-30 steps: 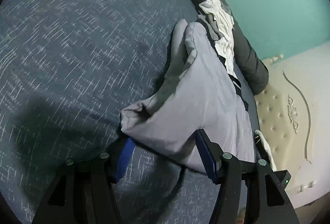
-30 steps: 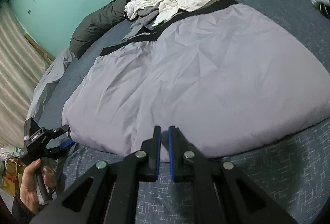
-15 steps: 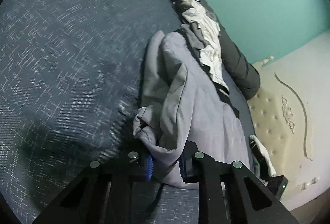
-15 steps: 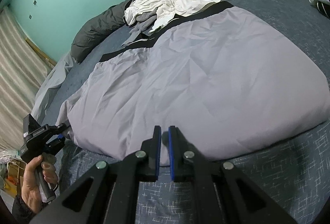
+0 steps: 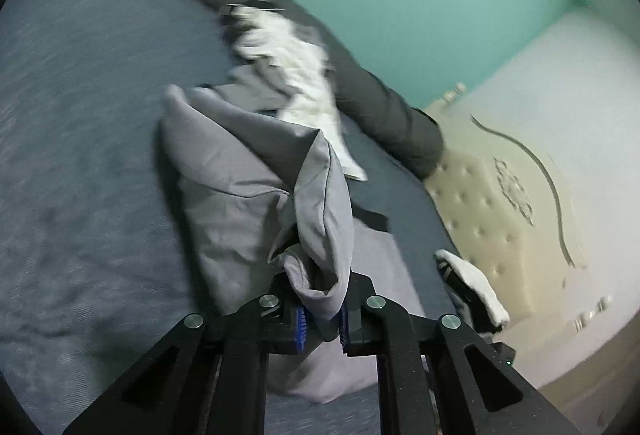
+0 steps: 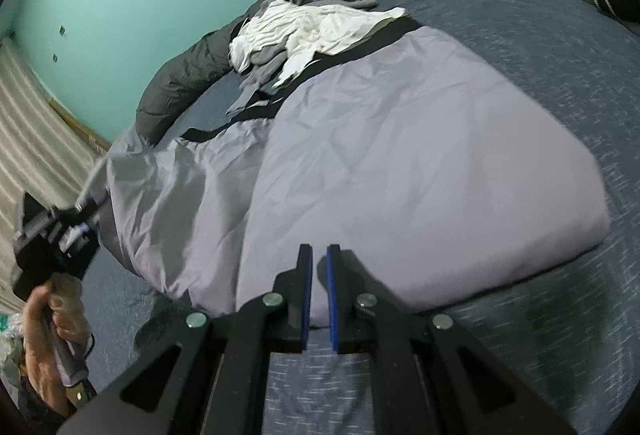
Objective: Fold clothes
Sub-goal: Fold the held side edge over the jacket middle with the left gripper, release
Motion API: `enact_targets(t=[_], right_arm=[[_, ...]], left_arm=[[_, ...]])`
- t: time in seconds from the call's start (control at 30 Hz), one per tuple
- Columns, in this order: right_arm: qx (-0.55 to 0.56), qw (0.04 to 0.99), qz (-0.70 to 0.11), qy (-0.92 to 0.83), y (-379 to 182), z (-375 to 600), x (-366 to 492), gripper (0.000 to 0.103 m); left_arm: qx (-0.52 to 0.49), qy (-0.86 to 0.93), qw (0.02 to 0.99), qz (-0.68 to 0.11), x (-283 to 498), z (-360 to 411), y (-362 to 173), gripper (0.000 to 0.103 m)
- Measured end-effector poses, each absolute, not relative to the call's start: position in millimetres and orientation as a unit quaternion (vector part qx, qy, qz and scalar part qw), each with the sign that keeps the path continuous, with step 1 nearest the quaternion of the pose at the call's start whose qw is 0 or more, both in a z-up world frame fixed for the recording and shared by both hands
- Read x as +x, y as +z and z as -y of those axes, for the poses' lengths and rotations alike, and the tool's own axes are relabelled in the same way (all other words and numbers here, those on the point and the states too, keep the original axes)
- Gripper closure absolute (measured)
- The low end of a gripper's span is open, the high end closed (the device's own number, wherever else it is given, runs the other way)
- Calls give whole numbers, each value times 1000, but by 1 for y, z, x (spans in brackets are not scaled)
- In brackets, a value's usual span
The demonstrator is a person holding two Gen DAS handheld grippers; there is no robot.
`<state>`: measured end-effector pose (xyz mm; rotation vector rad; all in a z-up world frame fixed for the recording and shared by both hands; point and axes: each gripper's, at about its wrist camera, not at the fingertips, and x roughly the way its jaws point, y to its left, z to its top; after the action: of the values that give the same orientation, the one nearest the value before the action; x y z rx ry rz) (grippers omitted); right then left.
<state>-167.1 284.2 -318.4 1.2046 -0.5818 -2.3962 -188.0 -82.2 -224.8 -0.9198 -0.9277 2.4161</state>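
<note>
The left tool point(image 5: 322, 319) was closing, pinching the lilac garment's point(image 6: 400, 163) corner above the bed point(image 5: 80, 155); the right tool point(image 6: 319, 299) stayed out of it, pressed together, empty.

The left gripper point(image 5: 322, 319) is closing its jaws on a bunched corner of the light purple cloth point(image 5: 240, 187), lifting it off the blue bed point(image 5: 80, 115), with white and grey clothes point(image 5: 300, 75) piled behind by a long dark pillow point(image 5: 380, 103).
</note>
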Motion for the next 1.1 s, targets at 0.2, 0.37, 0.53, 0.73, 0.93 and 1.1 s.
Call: enact_targets(t=[0.2, 0.37, 0.53, 0.73, 0.93, 1.1], right_arm=[[422, 184, 235, -856, -314, -316, -171, 98], [415, 172, 254, -856, -312, -339, -174, 98], [413, 166, 280, -850, -314, -359, -177, 98], [409, 159, 301, -847, -315, -372, -177, 95], [397, 168, 329, -840, -312, -381, -172, 95], [371, 182, 372, -831, -306, -389, -172, 68]], left_arm=[[-355, 855, 271, 262, -208, -23, -204, 91], [-422, 820, 324, 210, -219, -113, -234, 91], [-448, 807, 348, 164, -208, -143, -237, 87], [-421, 832, 317, 175, -193, -99, -214, 68], [-416, 852, 259, 184, -186, -50, -226, 65], [-434, 865, 217, 128, -181, -53, -252, 65]])
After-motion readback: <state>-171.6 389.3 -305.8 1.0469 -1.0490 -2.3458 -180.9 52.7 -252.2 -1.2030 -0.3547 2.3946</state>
